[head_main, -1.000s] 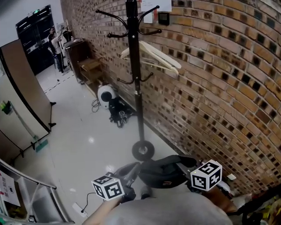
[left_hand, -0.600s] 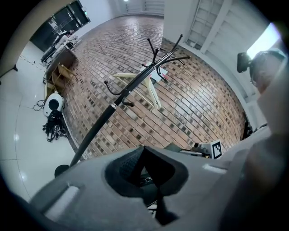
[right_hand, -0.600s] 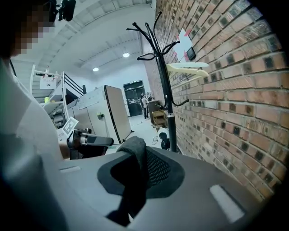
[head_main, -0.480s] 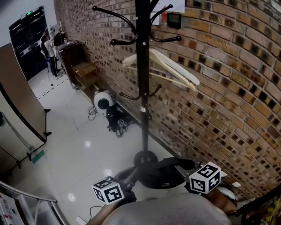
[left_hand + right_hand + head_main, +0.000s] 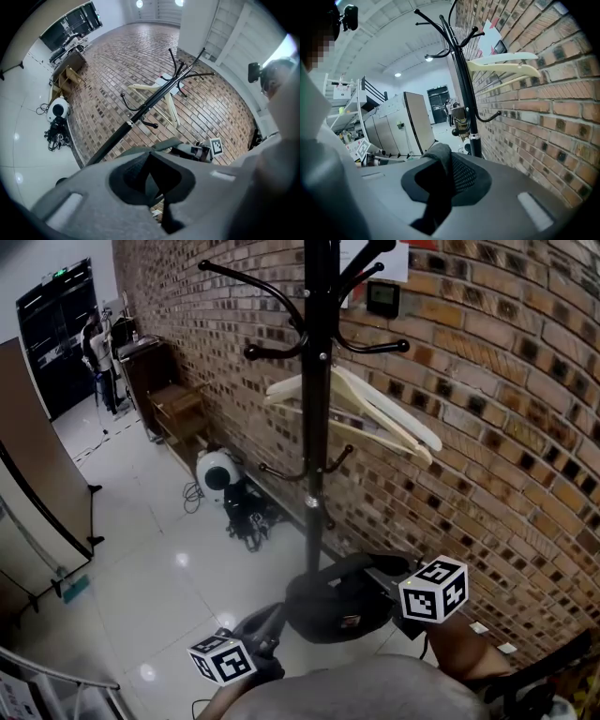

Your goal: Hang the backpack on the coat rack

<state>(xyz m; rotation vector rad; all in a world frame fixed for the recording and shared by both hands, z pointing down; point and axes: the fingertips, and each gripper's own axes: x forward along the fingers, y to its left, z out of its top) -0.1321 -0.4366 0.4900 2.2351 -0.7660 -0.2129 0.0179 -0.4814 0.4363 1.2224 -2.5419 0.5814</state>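
1. Left claw (image 5: 151, 182): my jaws are drawn in to a narrow gap and clamp a grey-green fabric strap of the backpack (image 5: 336, 604). The strap rises between the jaws and continues ahead of them.

2. Right claw (image 5: 440, 176): my jaws are nearly together and clamp a dark padded strap with a mesh face. This strap belongs to the same backpack.

3. Backpack: black, carried between my two claws. Its bulk lies just ahead of both sets of jaws, right of the left claw and left of the right claw. It is on no hook of the rack.

4. Coat rack (image 5: 317, 427): black upright pole, directly ahead of both claws and just beyond the backpack. Its curved hooks stand well above the claws.

5. Wooden hangers (image 5: 375, 413): pale, hung on the rack, above and ahead of the right claw, on the side toward the brick wall (image 5: 506, 427). The wall runs close along the right of the right claw.

6. White round device (image 5: 214, 468): on the floor at the foot of the wall, with a tangle of black cables beside it, ahead of the left claw and well apart from it
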